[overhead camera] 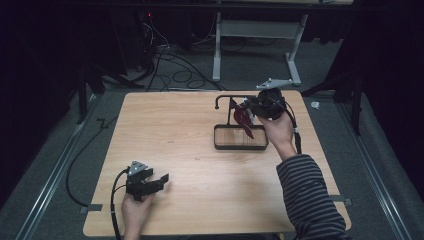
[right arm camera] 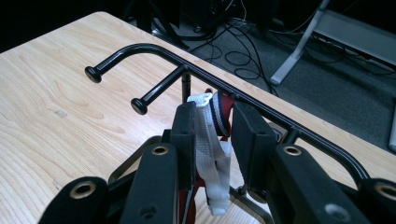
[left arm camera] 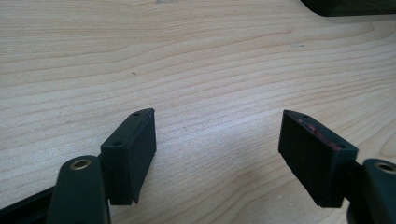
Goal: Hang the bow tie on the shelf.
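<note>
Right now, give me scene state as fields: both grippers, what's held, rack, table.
left gripper: open, jaws wide apart, nothing between them, low over the near left of the table
right gripper: jaws closed on strap, at the rack
strap: white webbing with a red and dark item behind it, next to the rack's bar
rack: black metal, top bar with knobbed hooks, upright on a rectangular base frame, far right of table
table: light wood

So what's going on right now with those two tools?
Left tool open, resting low on the table, holding nothing. Right tool shut on red-and-white cloth item at the black rack. Nothing in the way.
</note>
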`<action>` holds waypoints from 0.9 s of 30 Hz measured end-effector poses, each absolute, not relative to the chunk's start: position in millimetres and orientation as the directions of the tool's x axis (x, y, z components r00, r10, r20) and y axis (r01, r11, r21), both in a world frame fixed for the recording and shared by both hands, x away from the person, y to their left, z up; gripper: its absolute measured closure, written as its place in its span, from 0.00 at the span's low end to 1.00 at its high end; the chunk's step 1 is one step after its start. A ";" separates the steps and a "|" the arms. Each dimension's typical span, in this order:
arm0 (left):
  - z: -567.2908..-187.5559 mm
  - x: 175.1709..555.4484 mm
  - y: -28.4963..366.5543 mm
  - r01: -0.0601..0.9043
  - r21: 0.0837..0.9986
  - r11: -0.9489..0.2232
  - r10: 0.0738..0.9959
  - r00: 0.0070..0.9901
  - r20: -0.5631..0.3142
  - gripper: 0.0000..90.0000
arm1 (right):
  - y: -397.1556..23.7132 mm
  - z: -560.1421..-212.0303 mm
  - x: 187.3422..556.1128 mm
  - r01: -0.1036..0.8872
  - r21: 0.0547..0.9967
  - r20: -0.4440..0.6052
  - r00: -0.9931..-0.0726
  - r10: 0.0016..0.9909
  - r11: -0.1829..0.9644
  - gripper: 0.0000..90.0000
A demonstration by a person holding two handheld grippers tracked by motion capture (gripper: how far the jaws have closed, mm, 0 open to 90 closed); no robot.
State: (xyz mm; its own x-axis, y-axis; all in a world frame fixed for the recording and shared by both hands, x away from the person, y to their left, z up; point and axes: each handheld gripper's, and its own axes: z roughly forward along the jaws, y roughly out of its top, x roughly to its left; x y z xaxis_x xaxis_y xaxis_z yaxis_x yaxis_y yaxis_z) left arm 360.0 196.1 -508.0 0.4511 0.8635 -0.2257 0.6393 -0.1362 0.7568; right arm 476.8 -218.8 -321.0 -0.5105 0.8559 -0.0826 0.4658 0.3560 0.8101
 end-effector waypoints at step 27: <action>-508.0 360.0 195.9 0.639 0.757 -0.136 0.864 0.451 -0.225 0.31 | -231.7 -314.3 459.1 0.428 0.845 -0.080 -0.493 0.866 0.322 0.73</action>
